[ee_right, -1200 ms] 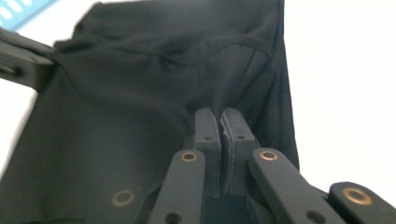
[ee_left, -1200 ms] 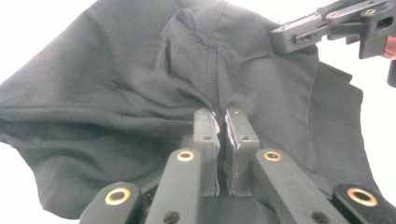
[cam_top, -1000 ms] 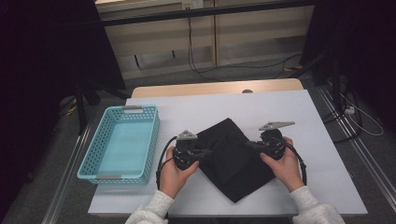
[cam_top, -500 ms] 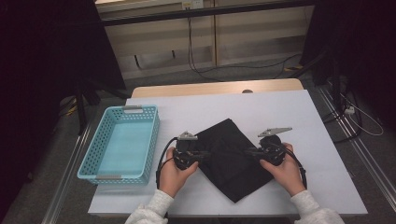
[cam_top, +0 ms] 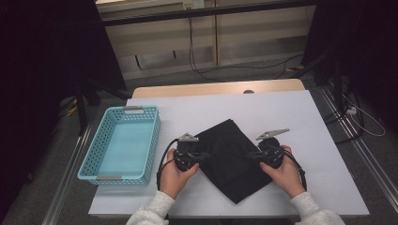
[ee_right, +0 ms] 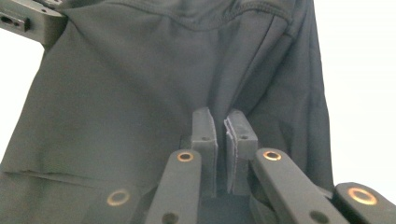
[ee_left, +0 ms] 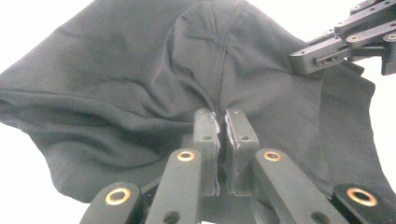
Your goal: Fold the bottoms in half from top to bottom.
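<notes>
The black garment (cam_top: 230, 159) lies flat at the lower centre of the frame on the white counter (cam_top: 300, 117), right of the blue basket (cam_top: 123, 144). The left gripper (ee_left: 223, 126) has its fingers clamped on a seam fold. The right gripper (ee_right: 223, 126) has just been closing; its fingers pinch the cloth edge. Step in hand: gripping for a fold. The next move calls for lifting both edges together, evenly.
</notes>
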A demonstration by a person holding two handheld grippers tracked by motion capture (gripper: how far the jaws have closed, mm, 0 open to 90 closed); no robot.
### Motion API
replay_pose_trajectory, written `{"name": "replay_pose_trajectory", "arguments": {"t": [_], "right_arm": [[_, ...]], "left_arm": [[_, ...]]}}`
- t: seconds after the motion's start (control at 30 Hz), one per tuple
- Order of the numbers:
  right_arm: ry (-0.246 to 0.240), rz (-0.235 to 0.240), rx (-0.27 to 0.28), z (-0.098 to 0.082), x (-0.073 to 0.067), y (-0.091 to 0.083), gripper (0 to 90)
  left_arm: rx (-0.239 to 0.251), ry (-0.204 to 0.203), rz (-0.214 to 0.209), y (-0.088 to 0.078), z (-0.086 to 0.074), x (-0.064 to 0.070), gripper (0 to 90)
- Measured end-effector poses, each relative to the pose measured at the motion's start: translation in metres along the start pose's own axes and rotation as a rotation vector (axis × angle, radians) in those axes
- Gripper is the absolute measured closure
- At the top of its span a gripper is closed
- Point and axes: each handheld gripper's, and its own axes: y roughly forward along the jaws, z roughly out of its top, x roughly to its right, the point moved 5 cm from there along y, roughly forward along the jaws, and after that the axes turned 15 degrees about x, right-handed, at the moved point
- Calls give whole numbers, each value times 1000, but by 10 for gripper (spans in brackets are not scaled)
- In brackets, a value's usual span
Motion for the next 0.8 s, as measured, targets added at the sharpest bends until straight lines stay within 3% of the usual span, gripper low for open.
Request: {"name": "replay_pose_trajectory", "arguments": {"t": [0.17,0.5,0.8], "right_arm": [[2,12,66,13,-1,-12,846],[58,38,109,18,7,-31,844],[59,47,116,17,8,-42,842]], "left_arm": [[19,-4,-11,-4,5,1,846],[36,3,-48,-9,12,13,845],[33,-1,-80,-10,13,22,845]]}}
